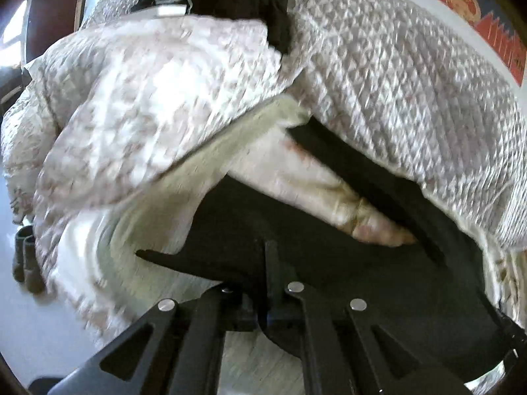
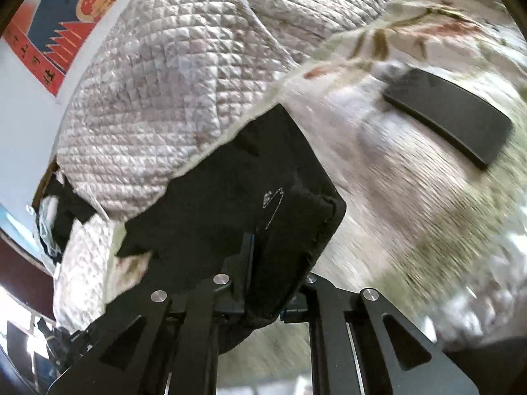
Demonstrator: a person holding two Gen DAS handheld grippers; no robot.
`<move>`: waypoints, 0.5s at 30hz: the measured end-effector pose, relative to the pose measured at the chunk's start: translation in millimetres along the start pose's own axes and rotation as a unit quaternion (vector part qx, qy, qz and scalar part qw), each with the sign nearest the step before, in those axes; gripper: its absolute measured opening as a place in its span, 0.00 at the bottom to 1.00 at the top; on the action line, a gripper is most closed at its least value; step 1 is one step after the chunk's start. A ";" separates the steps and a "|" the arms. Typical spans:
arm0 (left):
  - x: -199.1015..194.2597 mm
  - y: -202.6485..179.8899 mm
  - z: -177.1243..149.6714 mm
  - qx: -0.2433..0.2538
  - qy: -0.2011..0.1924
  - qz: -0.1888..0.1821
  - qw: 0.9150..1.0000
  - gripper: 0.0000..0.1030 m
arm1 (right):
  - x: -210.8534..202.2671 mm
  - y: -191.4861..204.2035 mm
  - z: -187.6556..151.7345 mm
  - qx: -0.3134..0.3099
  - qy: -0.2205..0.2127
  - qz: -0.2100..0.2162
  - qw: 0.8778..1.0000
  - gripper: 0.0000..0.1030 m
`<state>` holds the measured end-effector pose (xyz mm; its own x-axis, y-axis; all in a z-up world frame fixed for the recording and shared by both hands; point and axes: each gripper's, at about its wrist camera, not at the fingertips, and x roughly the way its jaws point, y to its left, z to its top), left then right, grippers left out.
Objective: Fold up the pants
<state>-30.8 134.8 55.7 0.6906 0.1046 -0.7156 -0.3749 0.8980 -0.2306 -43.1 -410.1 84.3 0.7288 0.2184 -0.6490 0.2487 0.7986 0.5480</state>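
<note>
I see both my tongs, the left gripper [image 1: 268, 263] and right gripper [image 2: 250, 256], clenched tight on the black pants [image 2: 230, 197].

The poster's [image 2: 62, 16] characters are too small to read.

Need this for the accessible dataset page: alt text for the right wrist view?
The right hand-held gripper is shut on a corner of black pants, seen from just behind its fingers. A quilted white blanket is heaped behind the pants on a floral bedsheet, where a flat black slab also lies; a red and blue poster hangs top left.
</note>
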 end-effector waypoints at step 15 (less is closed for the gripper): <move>5.7 15.1 -31.8 0.002 0.053 0.022 0.998 0.10 | 11.3 -25.1 -24.3 -0.008 0.052 -0.060 0.997 0.23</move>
<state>-52.2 135.4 27.2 0.6041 0.0978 -0.7909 -0.4011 0.8949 -0.1956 -56.6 -414.0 50.5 0.6239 0.1770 -0.7612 0.3194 0.8312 0.4551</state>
